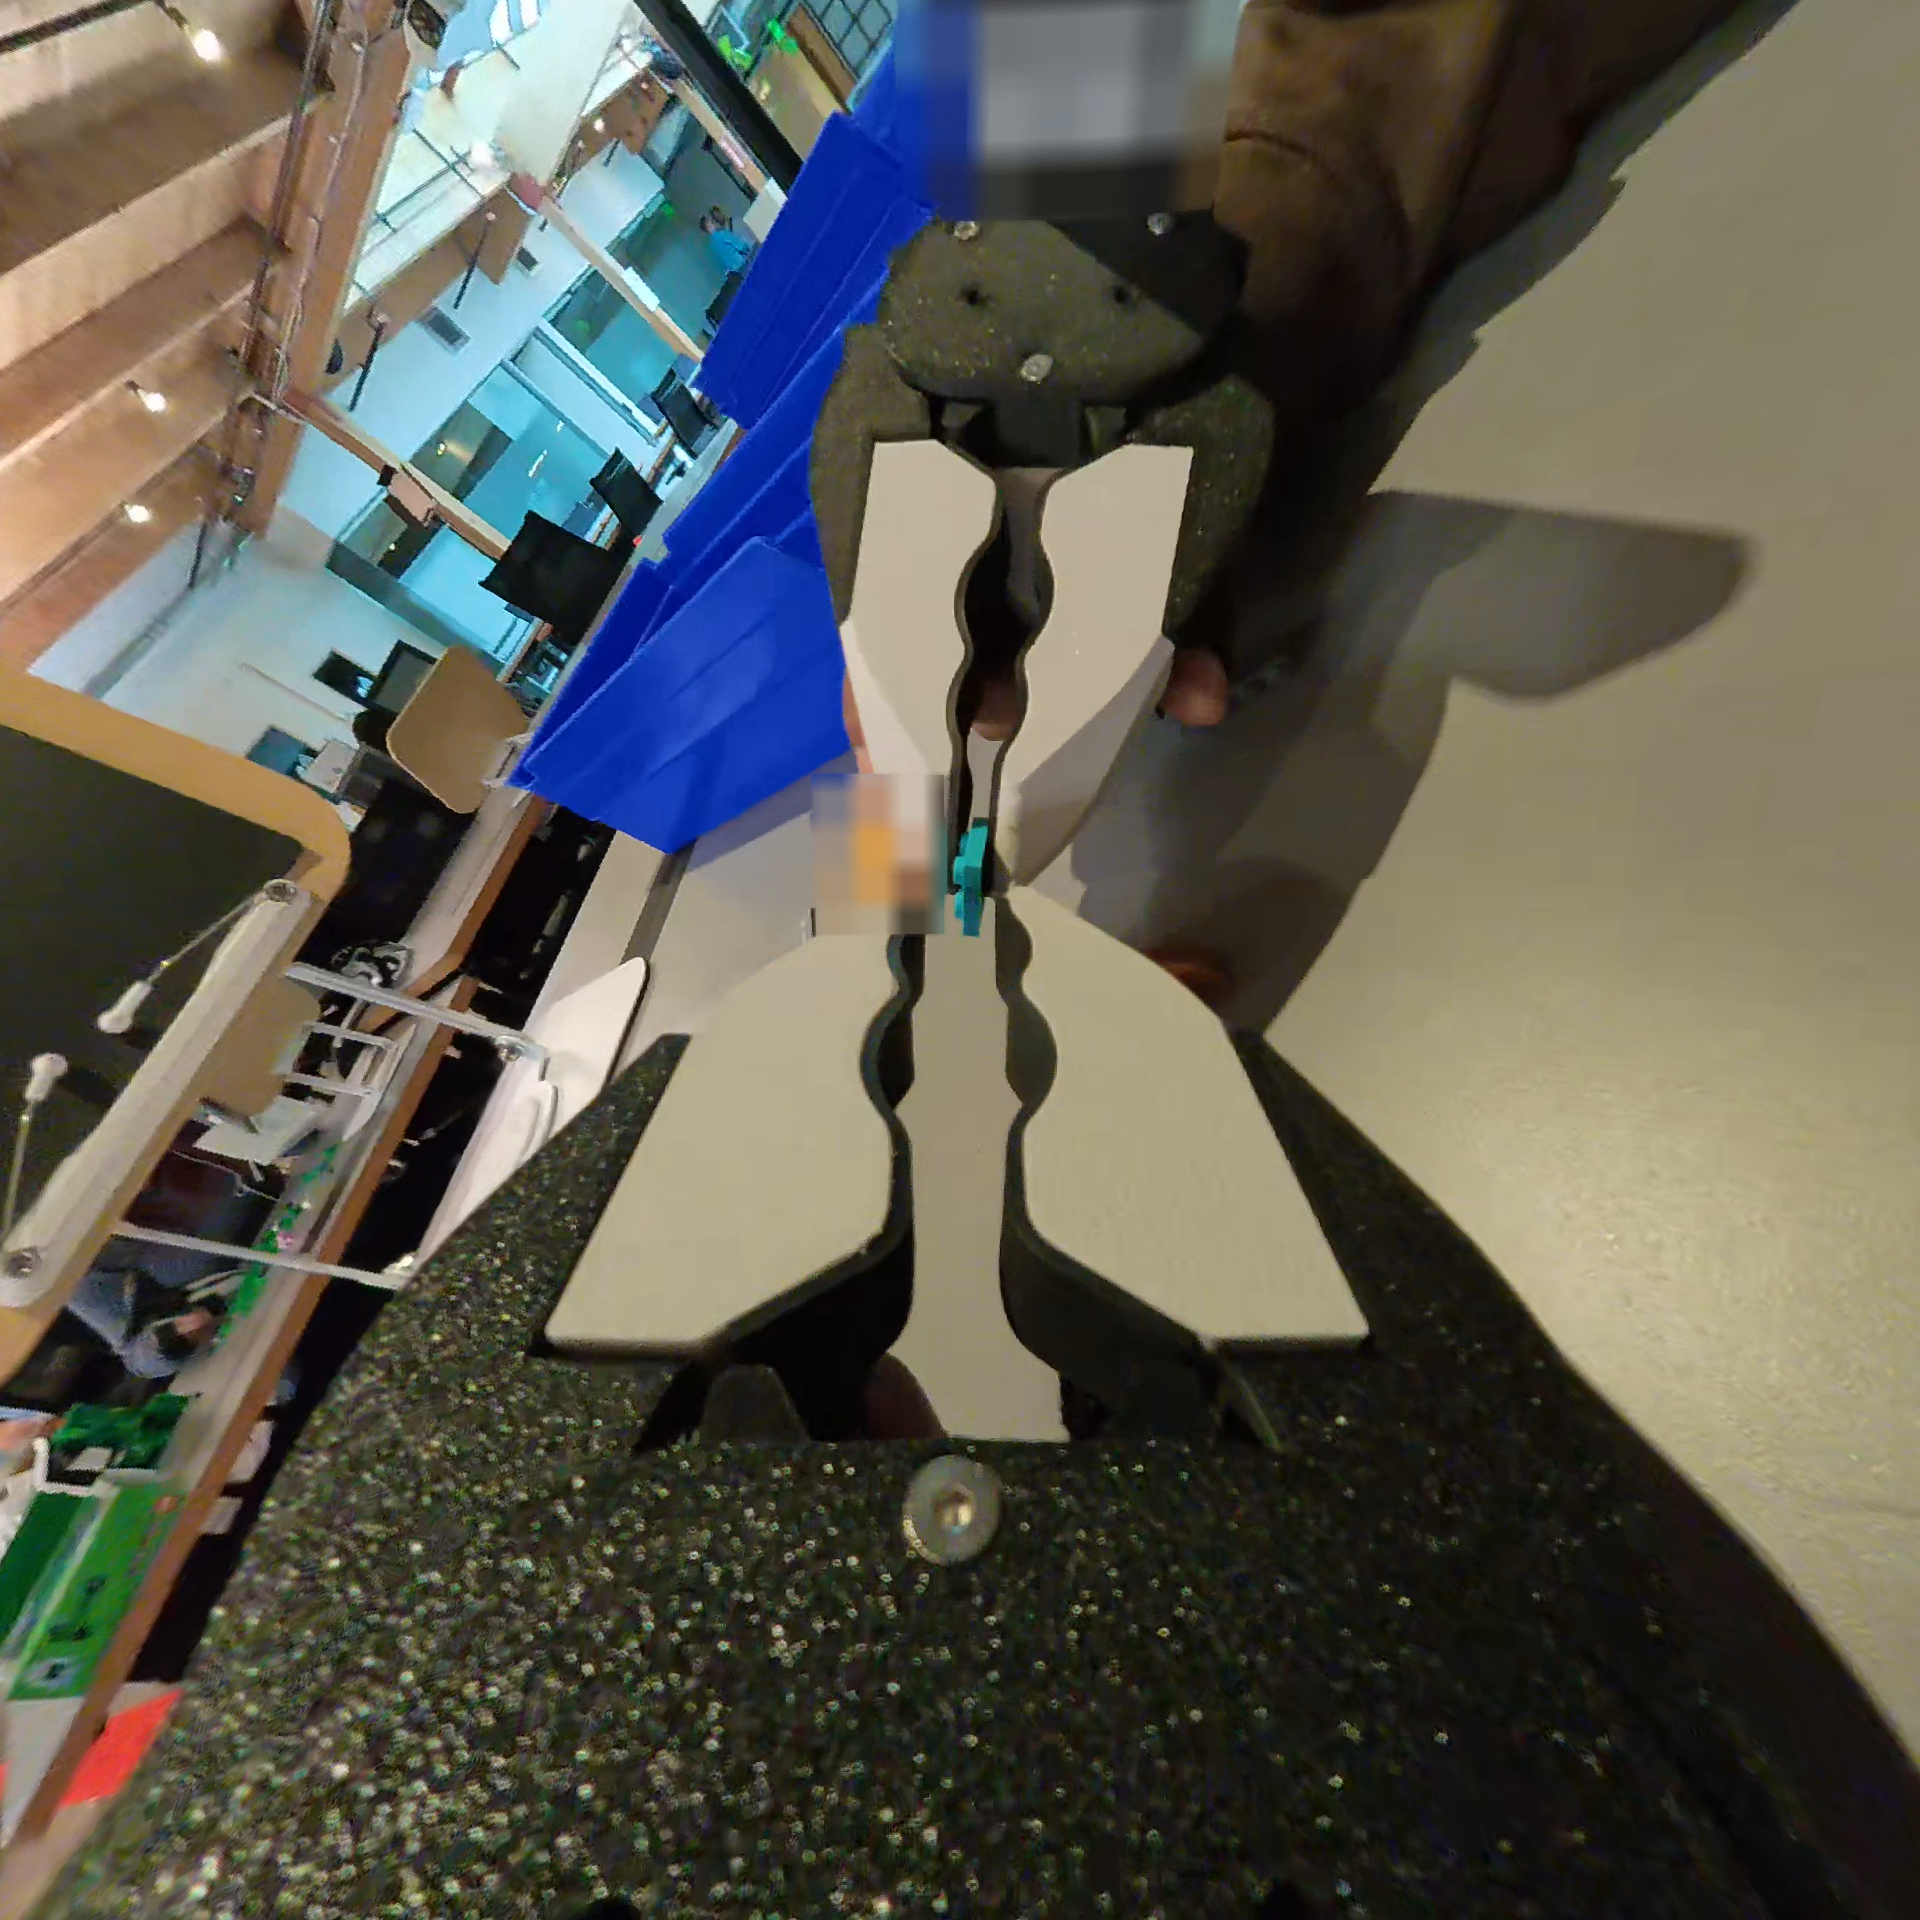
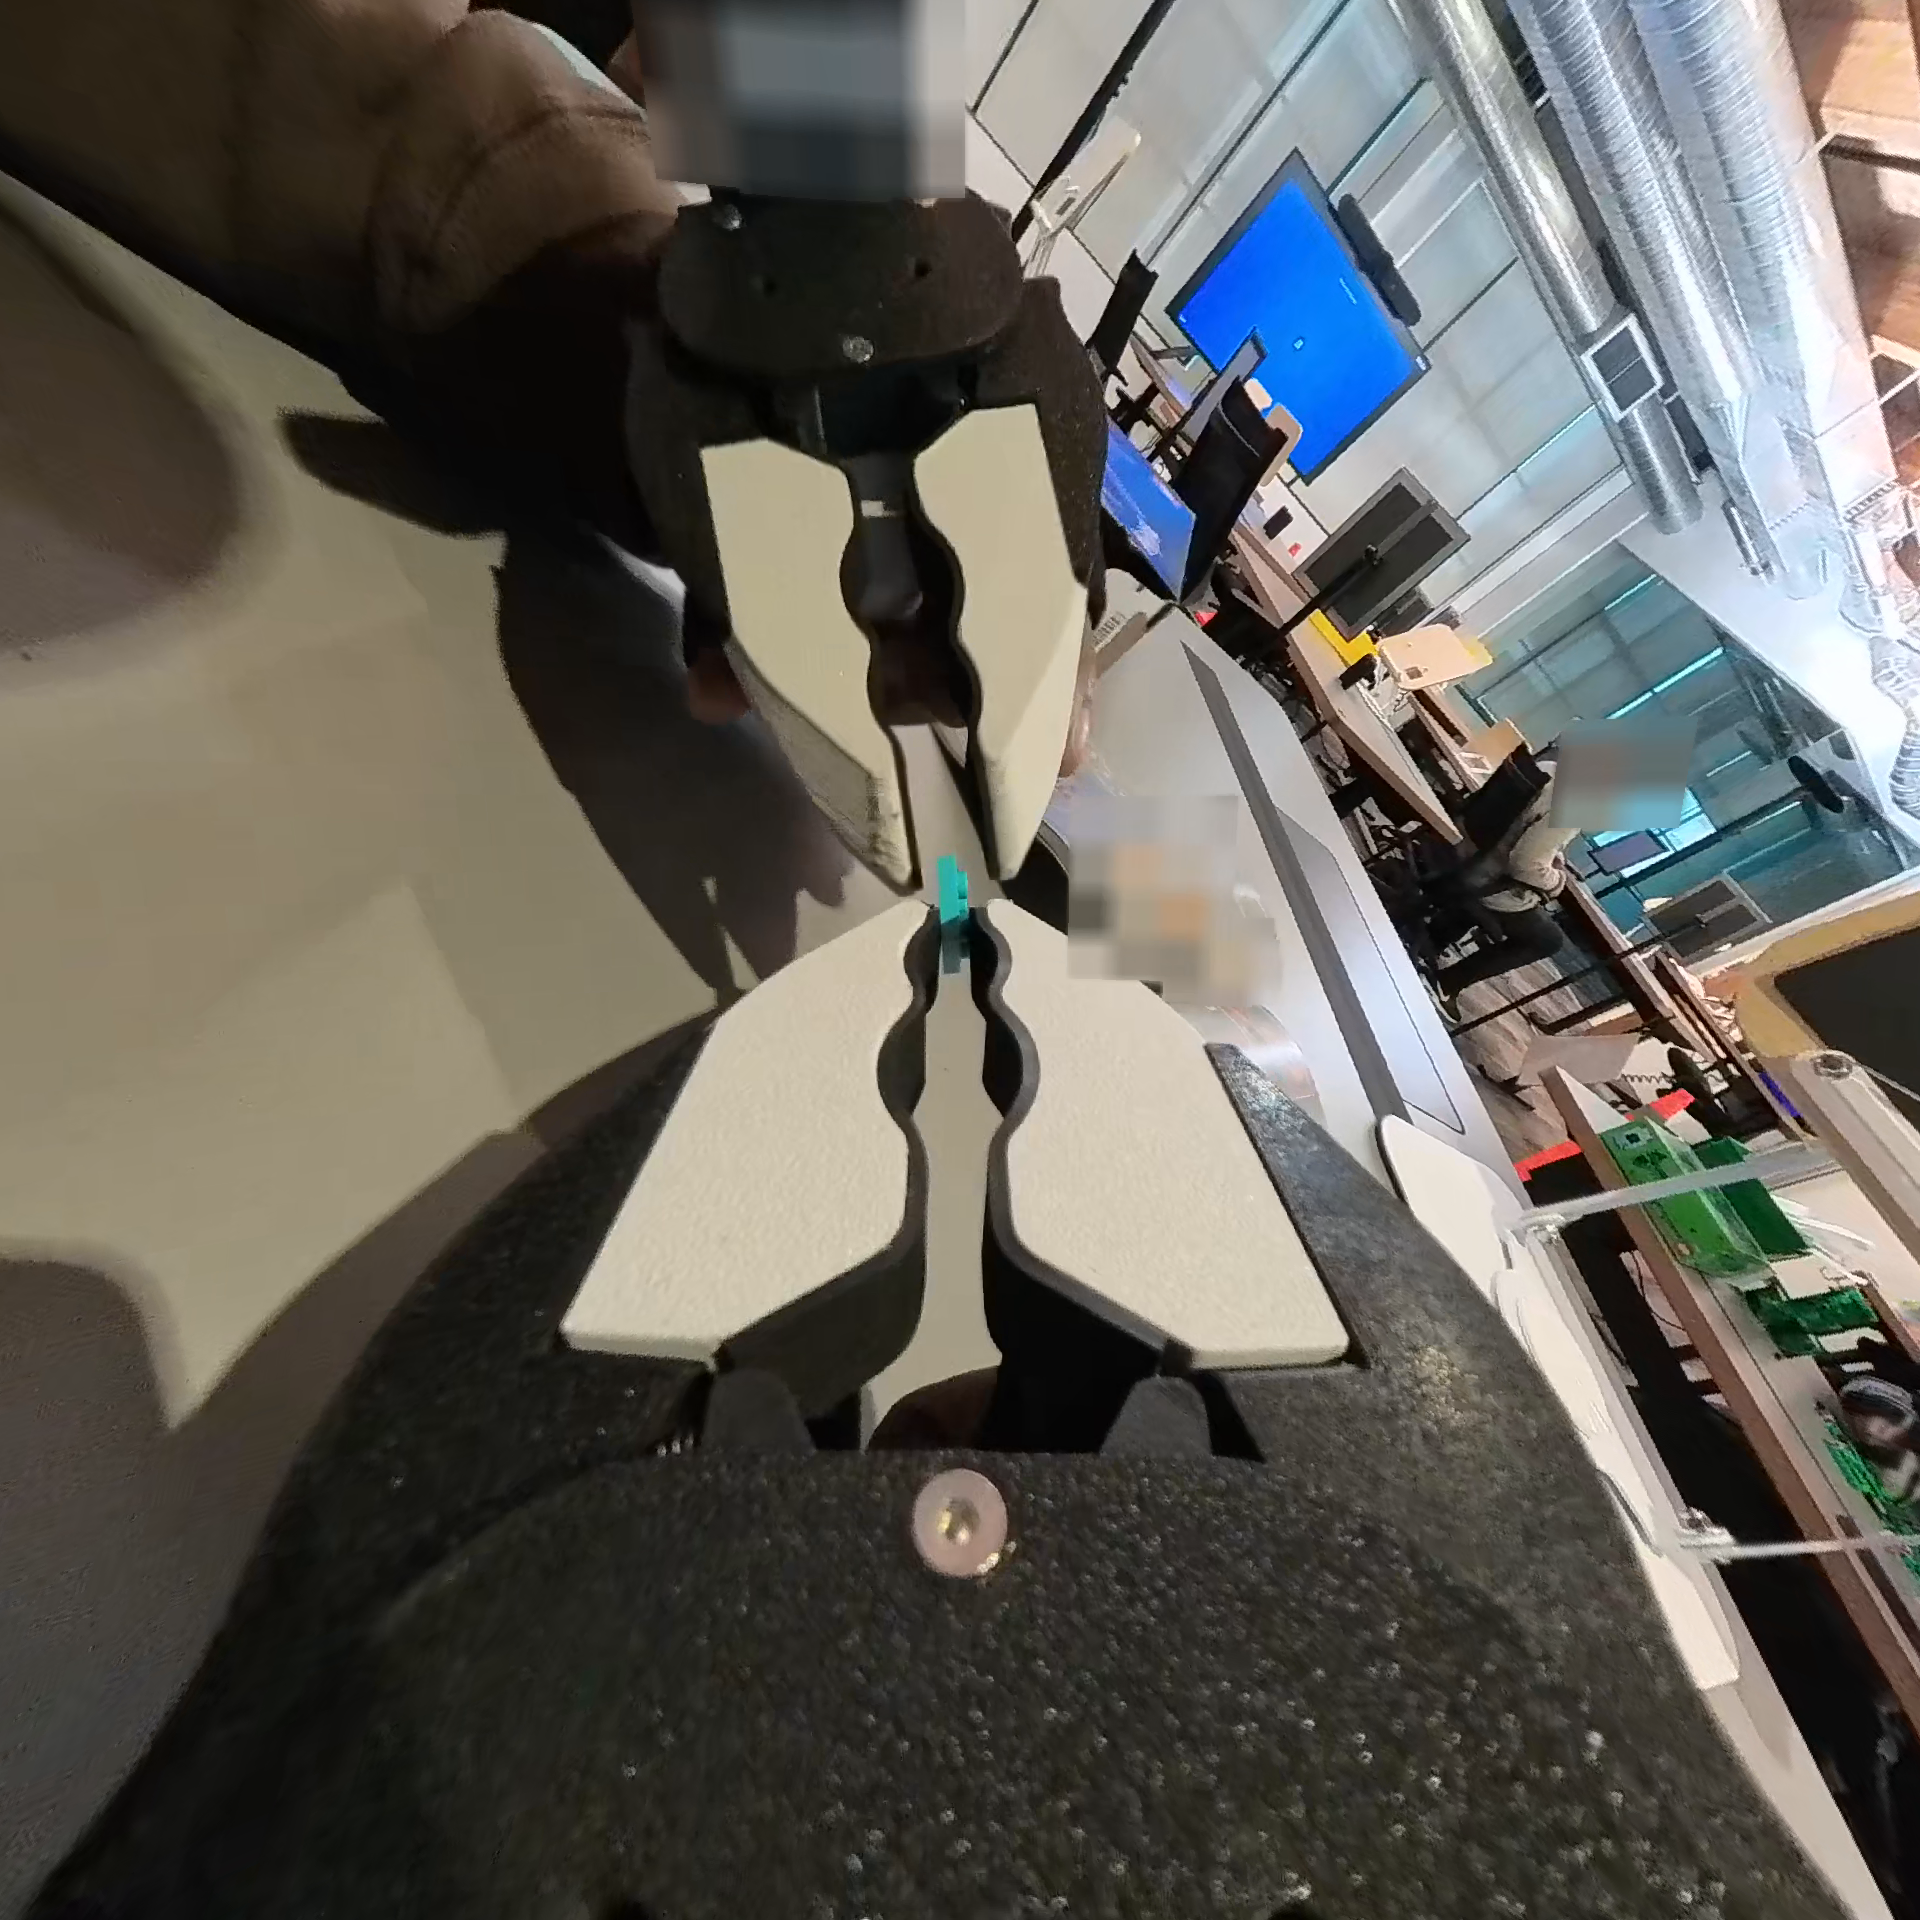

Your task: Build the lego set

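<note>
A small teal lego piece (image 1: 970,875) is held in the air between my two grippers, which meet tip to tip above the grey table (image 1: 1558,1039). In the left wrist view my left gripper (image 1: 948,925) reaches up from below, jaws narrowed, with the piece's lower end at its tips. My right gripper (image 1: 977,847) comes down from above and pinches the piece. In the right wrist view my right gripper (image 2: 953,916) is shut on the teal piece (image 2: 954,914). My left gripper (image 2: 956,888) meets it from above, closed on the piece's upper end. Hands in brown sleeves (image 2: 343,177) hold the grippers.
Several blue bins (image 1: 717,686) stand in a row along the table's far side. A flat silver slab (image 2: 1309,862) lies beside the grippers. Green boxes (image 1: 73,1590) and a clear plastic stand (image 1: 343,1029) sit at the table edge. An office room lies beyond. Less than 4 cm separates the two grippers' tips.
</note>
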A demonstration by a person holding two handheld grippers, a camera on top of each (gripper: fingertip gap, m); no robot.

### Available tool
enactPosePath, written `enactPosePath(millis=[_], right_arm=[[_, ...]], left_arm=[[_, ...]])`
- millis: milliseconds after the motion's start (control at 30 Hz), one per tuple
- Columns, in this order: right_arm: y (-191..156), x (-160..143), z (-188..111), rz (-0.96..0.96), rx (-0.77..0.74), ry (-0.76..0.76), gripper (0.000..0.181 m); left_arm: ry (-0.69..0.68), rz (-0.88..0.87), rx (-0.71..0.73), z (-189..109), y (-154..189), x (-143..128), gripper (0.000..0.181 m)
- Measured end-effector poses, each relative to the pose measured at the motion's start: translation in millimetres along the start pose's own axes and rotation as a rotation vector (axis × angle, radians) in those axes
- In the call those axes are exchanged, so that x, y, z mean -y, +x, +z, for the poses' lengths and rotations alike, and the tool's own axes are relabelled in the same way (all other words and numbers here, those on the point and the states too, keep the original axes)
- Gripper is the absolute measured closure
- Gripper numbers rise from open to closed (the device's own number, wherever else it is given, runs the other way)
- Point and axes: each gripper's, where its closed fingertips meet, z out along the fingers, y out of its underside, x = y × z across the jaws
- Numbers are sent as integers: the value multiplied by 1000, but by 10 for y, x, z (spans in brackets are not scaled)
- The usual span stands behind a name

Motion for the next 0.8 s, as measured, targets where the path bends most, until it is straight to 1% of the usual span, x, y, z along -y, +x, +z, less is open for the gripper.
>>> enactPosePath(millis=[100, 200, 467, 567, 633, 700, 800], right_arm=[[-18, 10, 13, 4, 7, 4, 176], [-16, -3, 17, 11, 7, 0, 176], [-4, -17, 7, 57, 22, 5, 174], [-43, -49, 21, 65, 50, -17, 161], [-42, -81, 17, 69, 57, -35, 158], [-37, -166, 14, 108, 83, -89, 153], [-127, -360, 5, 229, 195, -210, 141]], left_arm=[[-9, 44, 2, 15, 23, -5, 169], [-18, 81, 2, 29, 47, -18, 173], [-28, 139, 45, 55, 21, -28, 176], [-29, 137, 54, 62, 6, -30, 176], [-46, 136, 66, 60, -22, -60, 177], [-62, 137, 68, 51, -35, -96, 177], [-85, 145, 60, 40, -35, -143, 177]])
